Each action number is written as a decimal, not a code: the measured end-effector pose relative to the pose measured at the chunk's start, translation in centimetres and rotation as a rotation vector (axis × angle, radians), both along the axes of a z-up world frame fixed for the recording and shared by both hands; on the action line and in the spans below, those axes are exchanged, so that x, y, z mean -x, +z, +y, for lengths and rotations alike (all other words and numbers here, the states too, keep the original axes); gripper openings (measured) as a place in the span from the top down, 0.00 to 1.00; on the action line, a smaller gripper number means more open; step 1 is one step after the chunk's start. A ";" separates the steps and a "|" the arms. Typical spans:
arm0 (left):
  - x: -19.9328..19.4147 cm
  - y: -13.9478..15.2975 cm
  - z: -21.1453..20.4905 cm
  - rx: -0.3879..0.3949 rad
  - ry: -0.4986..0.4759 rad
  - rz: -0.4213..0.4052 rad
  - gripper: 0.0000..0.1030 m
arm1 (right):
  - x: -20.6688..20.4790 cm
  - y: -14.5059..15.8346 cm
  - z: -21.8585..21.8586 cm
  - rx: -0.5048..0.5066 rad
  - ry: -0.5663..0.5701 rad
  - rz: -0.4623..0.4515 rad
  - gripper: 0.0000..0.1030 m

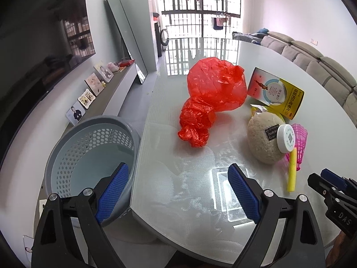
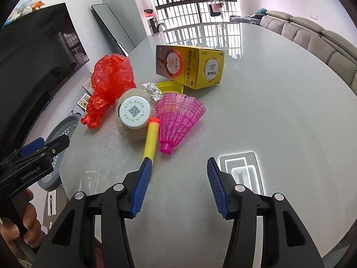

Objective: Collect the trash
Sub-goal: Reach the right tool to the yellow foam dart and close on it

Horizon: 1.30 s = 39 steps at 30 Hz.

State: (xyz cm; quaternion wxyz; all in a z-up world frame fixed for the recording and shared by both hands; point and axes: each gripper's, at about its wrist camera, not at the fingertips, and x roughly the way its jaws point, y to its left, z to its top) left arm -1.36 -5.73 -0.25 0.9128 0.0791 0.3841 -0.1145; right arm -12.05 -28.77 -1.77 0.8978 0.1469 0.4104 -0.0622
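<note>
A: Left tongs [image 1: 177, 191] — state?
B: Spread wide, nothing held. They are seen low over the near edge of the bench [image 1: 169, 192], one blue pad above the grey perforated basket [image 1: 89, 147], the other over the glass top.

A: Right tongs [image 2: 178, 185]?
B: Also spread wide, nothing gripped. The left pad is seen just beside the near end of the yellow foam dart [image 2: 150, 141]; whether it touches cannot be told.

A: Trash located where?
B: All on the bench. A crumpled red plastic bag [image 1: 212, 96] is laid toward the basket side. A beige fuzzy ball [image 1: 263, 138] is seen right of it, with a white round cap [image 1: 286, 138] bearing a QR code resting against it. A pink plastic shuttlecock [image 2: 178, 120] is laid on its side next to the dart. A yellow medicine box [image 2: 191, 65] is set behind these, with a yellow lid [image 2: 170, 87] and a crumpled white paper [image 2: 152, 89] just in front of it.

A: Basket?
B: Set on the floor against the bench edge; nothing is seen inside.

A: Background?
B: A dark TV [image 1: 42, 42], a leaning mirror [image 1: 127, 38] and a grey sofa [image 1: 323, 71] are noted.
</note>
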 end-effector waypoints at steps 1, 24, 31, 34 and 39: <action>0.0 -0.1 -0.2 -0.003 -0.003 0.003 0.14 | -0.3 -0.1 -0.1 -0.006 0.000 0.005 0.52; -1.3 -2.2 1.1 0.000 0.020 0.036 0.14 | -3.1 -1.4 3.6 0.017 0.037 0.069 0.60; -1.5 -2.8 1.6 0.019 0.020 0.053 0.14 | -4.0 -1.5 4.9 0.074 0.050 0.084 0.72; -1.5 -2.9 1.6 0.024 0.014 0.054 0.14 | -4.3 -1.5 5.2 0.084 0.049 0.087 0.79; -1.4 -2.9 1.6 0.027 0.005 0.054 0.14 | -4.5 -1.6 5.7 0.105 0.053 0.076 0.83</action>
